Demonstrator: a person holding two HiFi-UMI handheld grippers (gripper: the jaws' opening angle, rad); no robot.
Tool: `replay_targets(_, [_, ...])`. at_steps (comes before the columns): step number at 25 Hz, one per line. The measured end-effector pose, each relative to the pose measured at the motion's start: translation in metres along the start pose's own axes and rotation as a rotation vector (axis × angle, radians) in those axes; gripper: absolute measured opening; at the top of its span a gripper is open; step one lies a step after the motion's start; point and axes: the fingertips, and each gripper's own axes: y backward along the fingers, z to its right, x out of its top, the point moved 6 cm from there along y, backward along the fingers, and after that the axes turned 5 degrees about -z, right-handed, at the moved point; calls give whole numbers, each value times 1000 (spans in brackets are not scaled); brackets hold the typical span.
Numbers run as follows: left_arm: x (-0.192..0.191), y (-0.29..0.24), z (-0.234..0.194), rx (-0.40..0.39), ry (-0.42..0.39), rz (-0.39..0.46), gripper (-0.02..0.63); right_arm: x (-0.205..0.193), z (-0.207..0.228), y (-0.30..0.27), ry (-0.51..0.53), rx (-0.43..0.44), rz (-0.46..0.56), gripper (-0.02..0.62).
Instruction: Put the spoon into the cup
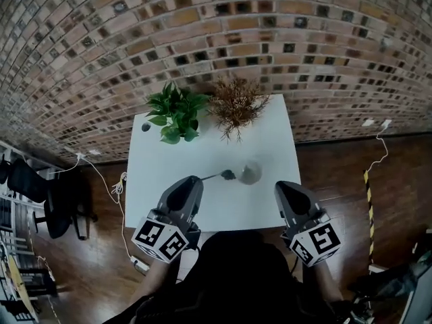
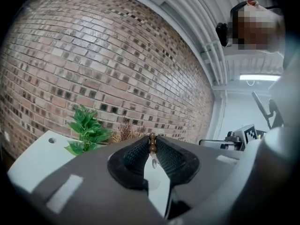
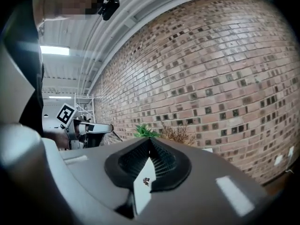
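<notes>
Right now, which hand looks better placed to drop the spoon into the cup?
Left. The left gripper holds the spoon, its bowl beside the cup; the right gripper is empty.

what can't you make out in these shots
- cup: head view, too small to see inside; neither gripper view shows it
- spoon: left gripper view, mostly covered by the jaws that clamp it
- small dark thing on the table, left corner: head view, too small to name
</notes>
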Motion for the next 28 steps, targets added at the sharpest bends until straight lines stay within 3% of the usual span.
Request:
replay_targets(4, [1,-20,-26,0,9,-22,41,6,1,-29,-28,-29,-33,6])
replay_targets(9, [-5,-42,-39,-55,84,16,41,22,13,-55,35,-36,-118,6])
replay_targets(16, [-20,-44,-66,-59,143,2,41,28,20,-86,34,-52,-139,6])
replay_targets(20, [-15,-43,-67,-31,141,6,41,35,32,-93,7,-35,-132,6])
replay_targets(28, [-22,-55,-36,108,112,14,41,38,69,-90,34,108,-117,6])
